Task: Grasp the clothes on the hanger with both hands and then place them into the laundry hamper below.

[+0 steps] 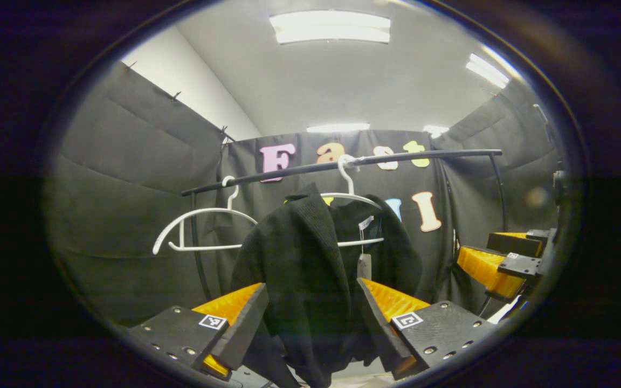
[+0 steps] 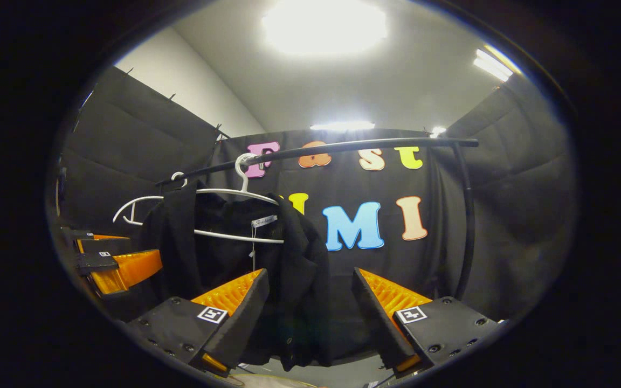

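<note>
The left claw (image 1: pixel 310 323) stood released, its two fingers spread wide with the black garment (image 1: pixel 310 258) hanging straight ahead of it and its lower folds falling into the gap between the fingers; whether either finger touched the cloth we could not tell. The right claw (image 2: pixel 310 318) was likewise spread open, and in the right gripper view the garment (image 2: pixel 267 269) hung ahead and a little to the left of centre, its right-hand edge dropping between the fingers. We judged the left claw the better centred on the cloth, and the right claw would need to shift toward its own left before closing. The garment's long axis ran vertically, draped from a white hanger (image 1: pixel 351 207) hooked on a dark rail (image 1: pixel 343 164) that sloped across the booth. A second white hanger (image 1: pixel 202 229) hung bare further along the rail. In the left gripper view the right claw (image 1: pixel 496 258) showed at the far right edge, near the garment's side. Black cloth walls enclosed the booth under bright ceiling lights (image 1: pixel 329 27). The hamper's place we could not make out.
</note>
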Available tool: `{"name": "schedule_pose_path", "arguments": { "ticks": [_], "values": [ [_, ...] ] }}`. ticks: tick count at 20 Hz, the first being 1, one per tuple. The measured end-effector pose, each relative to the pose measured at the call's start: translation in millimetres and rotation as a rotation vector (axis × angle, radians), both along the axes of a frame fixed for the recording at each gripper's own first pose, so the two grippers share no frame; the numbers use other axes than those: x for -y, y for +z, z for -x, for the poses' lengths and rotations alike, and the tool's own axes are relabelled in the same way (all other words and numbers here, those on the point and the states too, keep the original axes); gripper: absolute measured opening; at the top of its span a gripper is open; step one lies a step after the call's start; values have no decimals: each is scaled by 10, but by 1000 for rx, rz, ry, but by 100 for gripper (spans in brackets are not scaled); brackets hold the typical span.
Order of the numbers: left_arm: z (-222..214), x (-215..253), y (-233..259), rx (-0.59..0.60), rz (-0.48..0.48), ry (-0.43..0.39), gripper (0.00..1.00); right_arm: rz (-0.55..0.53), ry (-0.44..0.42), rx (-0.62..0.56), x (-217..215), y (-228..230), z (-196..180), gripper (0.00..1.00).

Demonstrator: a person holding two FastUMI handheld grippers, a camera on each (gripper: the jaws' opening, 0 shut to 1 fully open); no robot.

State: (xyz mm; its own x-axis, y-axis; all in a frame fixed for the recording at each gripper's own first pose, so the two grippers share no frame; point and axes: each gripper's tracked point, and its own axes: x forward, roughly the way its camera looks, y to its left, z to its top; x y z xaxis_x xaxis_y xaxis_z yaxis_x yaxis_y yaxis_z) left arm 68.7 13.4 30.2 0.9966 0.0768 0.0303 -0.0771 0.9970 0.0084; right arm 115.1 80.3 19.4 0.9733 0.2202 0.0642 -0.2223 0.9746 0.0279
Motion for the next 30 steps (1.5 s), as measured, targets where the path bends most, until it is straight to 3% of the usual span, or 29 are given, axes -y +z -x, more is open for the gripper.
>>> {"name": "schedule_pose_path", "arguments": {
  "ticks": [14, 23, 30],
  "values": [
    [-713, 27, -136, -34, -39, 126, 93, -41, 200, -76, -482, -263, -996, 96],
    [-987, -47, -225, -56, -77, 200, 94, -49, 213, -146, -619, -558, -1535, 98],
    [-1086, -92, -321, -63, -129, 278, 93, -80, 204, -179, -718, -697, -1749, 96]
  ]
}}
